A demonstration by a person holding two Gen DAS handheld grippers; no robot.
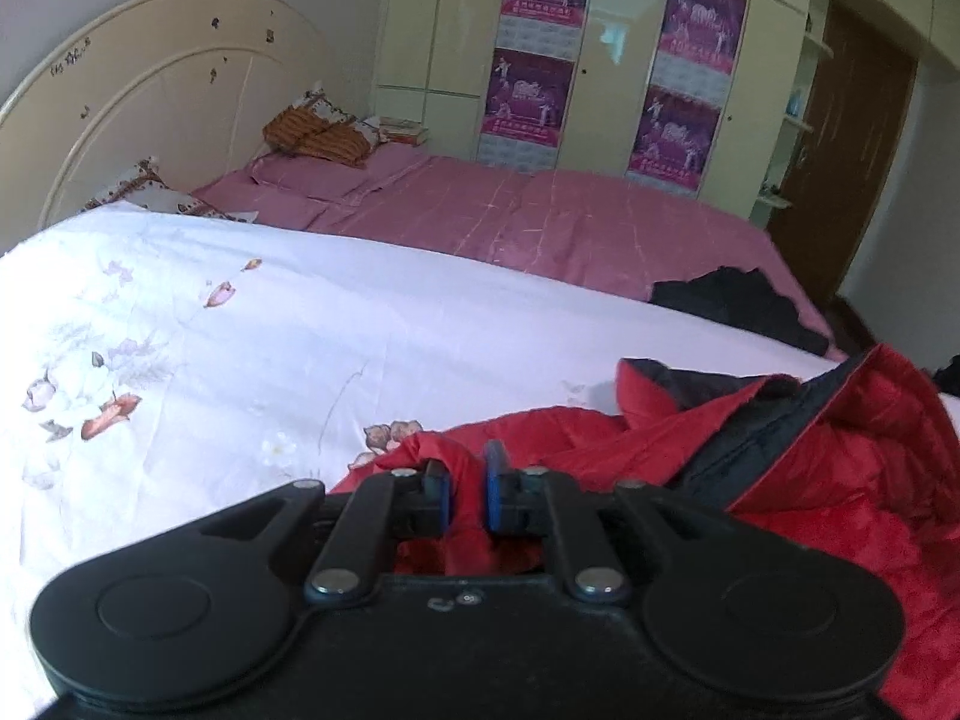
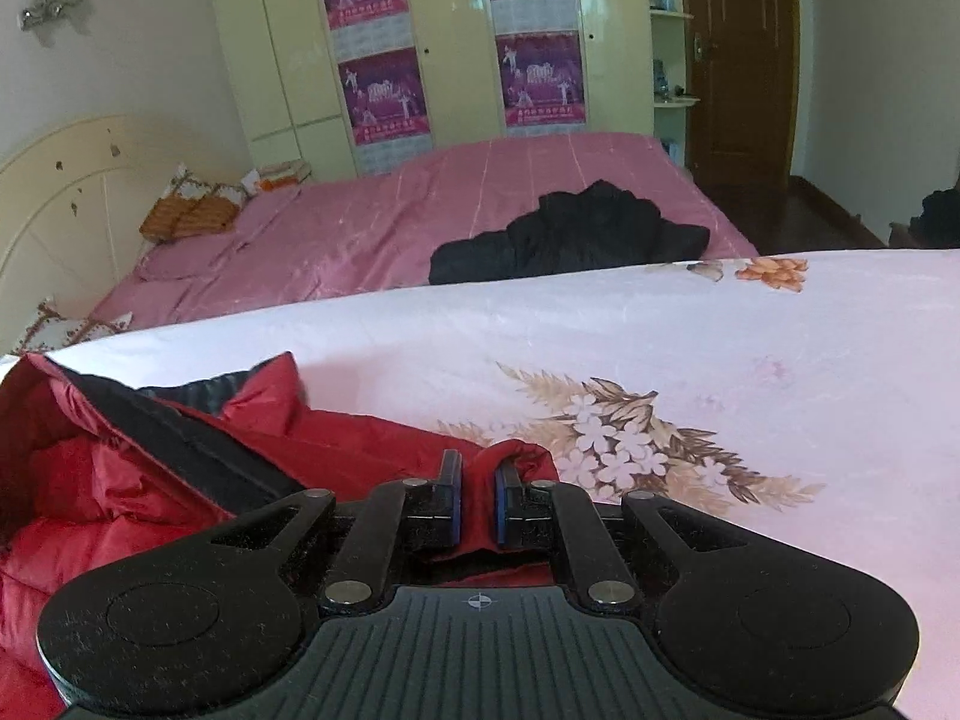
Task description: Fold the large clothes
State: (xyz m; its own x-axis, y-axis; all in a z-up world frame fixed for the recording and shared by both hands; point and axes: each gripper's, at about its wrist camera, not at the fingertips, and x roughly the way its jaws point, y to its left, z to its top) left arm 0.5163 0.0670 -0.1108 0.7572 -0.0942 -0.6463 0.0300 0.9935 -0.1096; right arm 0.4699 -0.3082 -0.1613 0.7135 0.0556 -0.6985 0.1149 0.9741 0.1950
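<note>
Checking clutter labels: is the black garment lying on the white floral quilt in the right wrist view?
No, the black garment lies on the pink sheet, beyond the far edge of the white floral quilt.

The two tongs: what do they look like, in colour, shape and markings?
Both the left tongs and the right tongs are matte black plastic with two round discs, silver rivets on angled link bars, and blue-edged finger pads. The right body is ribbed and bears a small crosshair mark. No cables or sleeves show.

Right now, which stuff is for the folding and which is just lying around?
For the folding:
red jacket
left gripper, pinching its red cloth
right gripper, pinching its red cloth

Just lying around:
black clothes on the pink sheet
pillows
posters
</note>
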